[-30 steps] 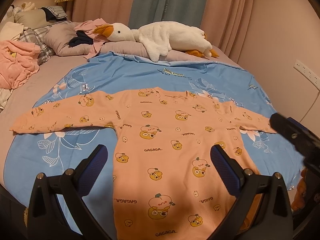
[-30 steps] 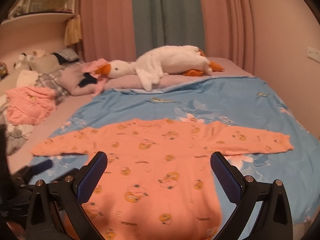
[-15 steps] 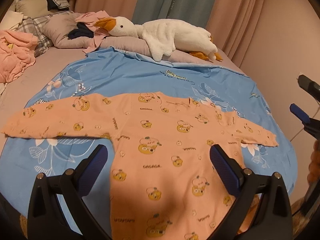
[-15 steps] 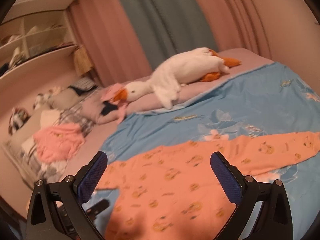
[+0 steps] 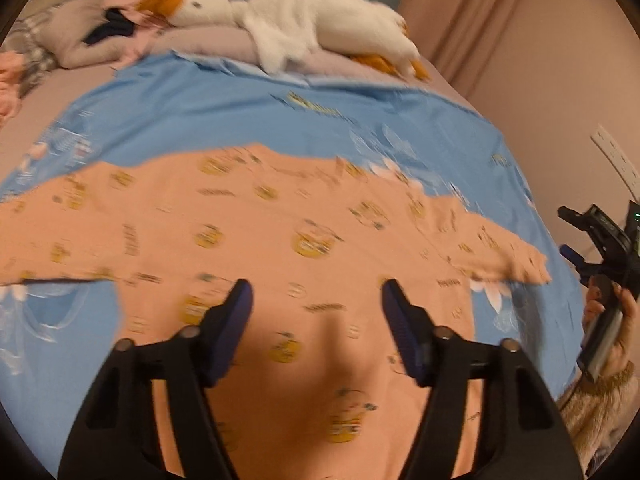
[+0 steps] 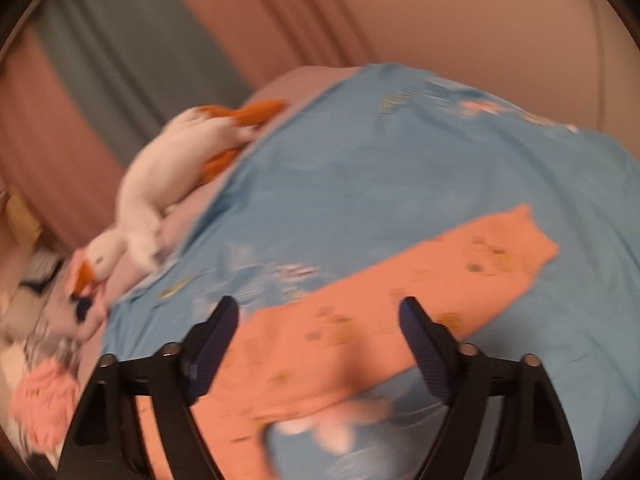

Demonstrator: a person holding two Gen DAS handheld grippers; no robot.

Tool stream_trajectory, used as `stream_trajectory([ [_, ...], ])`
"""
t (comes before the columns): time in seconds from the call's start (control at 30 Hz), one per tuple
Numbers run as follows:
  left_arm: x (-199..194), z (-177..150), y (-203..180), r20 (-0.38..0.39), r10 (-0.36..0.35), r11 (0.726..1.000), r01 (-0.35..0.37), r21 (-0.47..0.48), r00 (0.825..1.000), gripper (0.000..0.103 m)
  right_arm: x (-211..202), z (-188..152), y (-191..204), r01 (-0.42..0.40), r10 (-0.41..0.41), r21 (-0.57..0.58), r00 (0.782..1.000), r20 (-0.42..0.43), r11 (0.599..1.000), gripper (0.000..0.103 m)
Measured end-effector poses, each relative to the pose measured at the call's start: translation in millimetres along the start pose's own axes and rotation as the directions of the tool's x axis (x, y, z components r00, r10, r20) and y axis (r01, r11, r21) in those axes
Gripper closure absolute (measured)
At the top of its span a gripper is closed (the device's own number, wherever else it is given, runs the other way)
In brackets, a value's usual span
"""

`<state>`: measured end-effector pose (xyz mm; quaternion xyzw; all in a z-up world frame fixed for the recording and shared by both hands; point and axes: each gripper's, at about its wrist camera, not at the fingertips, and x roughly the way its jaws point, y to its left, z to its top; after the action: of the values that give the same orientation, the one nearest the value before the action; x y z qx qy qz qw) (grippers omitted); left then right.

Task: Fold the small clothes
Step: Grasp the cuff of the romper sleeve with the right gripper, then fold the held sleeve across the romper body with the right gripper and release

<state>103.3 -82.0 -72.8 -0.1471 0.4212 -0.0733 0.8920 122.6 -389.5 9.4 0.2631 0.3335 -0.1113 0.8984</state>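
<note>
A small peach long-sleeved top (image 5: 280, 248) with cartoon prints lies flat on the blue bedspread (image 5: 240, 112), sleeves spread out. My left gripper (image 5: 316, 292) is open and empty, hovering above the top's body. My right gripper (image 6: 318, 312) is open and empty above the top's right sleeve (image 6: 460, 276). The right gripper also shows at the right edge of the left wrist view (image 5: 576, 236), beside the sleeve's cuff (image 5: 528, 268).
A white plush goose (image 5: 304, 16) lies across the pillows at the head of the bed. Crumpled clothes (image 6: 44, 400) lie at the left side of the bed. Curtains (image 6: 132, 64) and a wall with a socket (image 5: 612, 152) bound the bed.
Both grippers moved. The left one came lower and closer over the top's body. The right one swung to the right and tilted over the right sleeve. Both stayed open.
</note>
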Motion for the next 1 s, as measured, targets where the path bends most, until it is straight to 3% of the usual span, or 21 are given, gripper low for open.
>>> stream_trajectory([
  [0.13,29,-13,-26,-0.094,-0.041,0.997,0.047,0.054,0.995,0.053,6,4,-59,0.079,-0.077,0.148,0.997,-0.018,0.986,0.038],
  [0.33,46,-29,-48,-0.157,-0.08,0.993,0.092,0.074,0.984,0.054,27,-1,-108,0.172,-0.153,0.273,0.984,-0.088,0.946,0.043],
  [0.43,50,-36,-59,-0.183,-0.114,0.987,0.131,0.088,0.977,0.054,31,0,-119,0.176,-0.156,0.31,0.984,-0.089,0.934,0.043],
  [0.5,54,-40,-64,-0.198,-0.128,0.984,0.15,0.101,0.972,0.054,38,3,-125,0.157,-0.137,0.324,0.987,-0.084,0.933,0.053],
  [0.6,58,-46,-68,-0.213,-0.132,0.982,0.157,0.107,0.968,0.054,46,5,-125,0.141,-0.131,0.323,0.99,-0.053,0.936,0.06],
  [0.67,60,-47,-69,-0.213,-0.125,0.982,0.152,0.112,0.969,0.054,49,5,-130,0.144,-0.136,0.324,0.99,-0.048,0.935,0.075],
  [0.7,61,-47,-70,-0.212,-0.125,0.982,0.151,0.113,0.969,0.054,49,5,-133,0.145,-0.14,0.323,0.989,-0.041,0.935,0.091],
  [0.73,61,-47,-70,-0.211,-0.125,0.982,0.151,0.112,0.969,0.054,49,6,-133,0.151,-0.147,0.322,0.988,-0.037,0.935,0.098],
  [1.0,62,-49,-71,-0.215,-0.138,0.981,0.163,0.107,0.967,0.054,11,16,-121,0.154,-0.195,0.272,0.972,0.129,0.95,0.099],
])
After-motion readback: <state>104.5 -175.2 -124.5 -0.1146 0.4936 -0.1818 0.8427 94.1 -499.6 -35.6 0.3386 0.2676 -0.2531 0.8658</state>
